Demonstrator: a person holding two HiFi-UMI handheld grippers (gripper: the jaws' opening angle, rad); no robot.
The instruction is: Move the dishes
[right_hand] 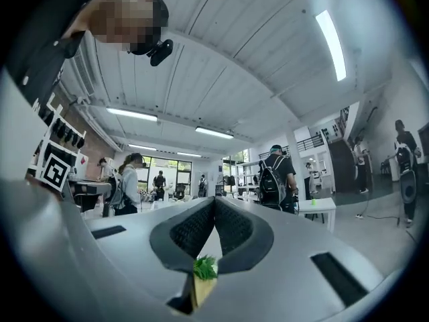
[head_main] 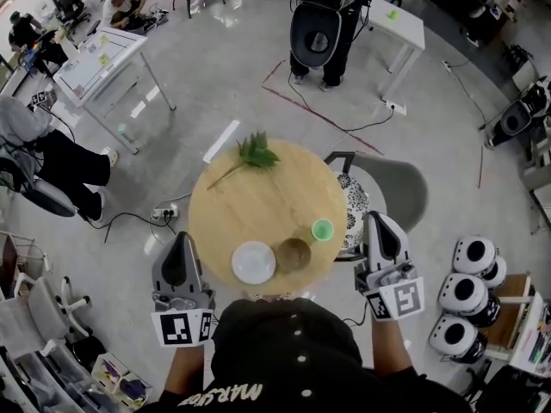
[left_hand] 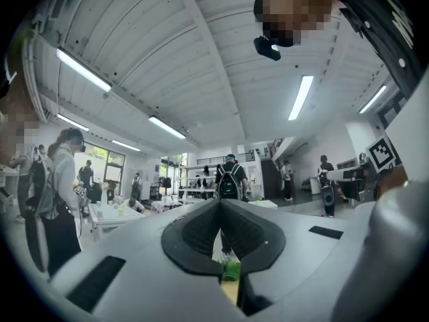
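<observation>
A round wooden table (head_main: 250,205) carries a white plate (head_main: 253,261) at its near edge. A brown bowl (head_main: 294,253) sits right beside the plate, and a small green cup (head_main: 322,229) stands further right. A green leafy sprig (head_main: 256,153) lies at the far edge. My left gripper (head_main: 181,241) hangs off the table's near left, shut and holding nothing. My right gripper (head_main: 377,222) is off the table's right side, likewise shut and holding nothing. In the left gripper view the jaws (left_hand: 220,204) meet. In the right gripper view the jaws (right_hand: 214,200) meet too, and the sprig (right_hand: 204,267) shows below them.
A grey chair (head_main: 398,186) with a patterned cushion (head_main: 351,206) stands against the table's right side. A power strip (head_main: 162,212) and cables lie on the floor at the left. White round devices (head_main: 469,292) sit at the right. White tables (head_main: 102,58) and people are further off.
</observation>
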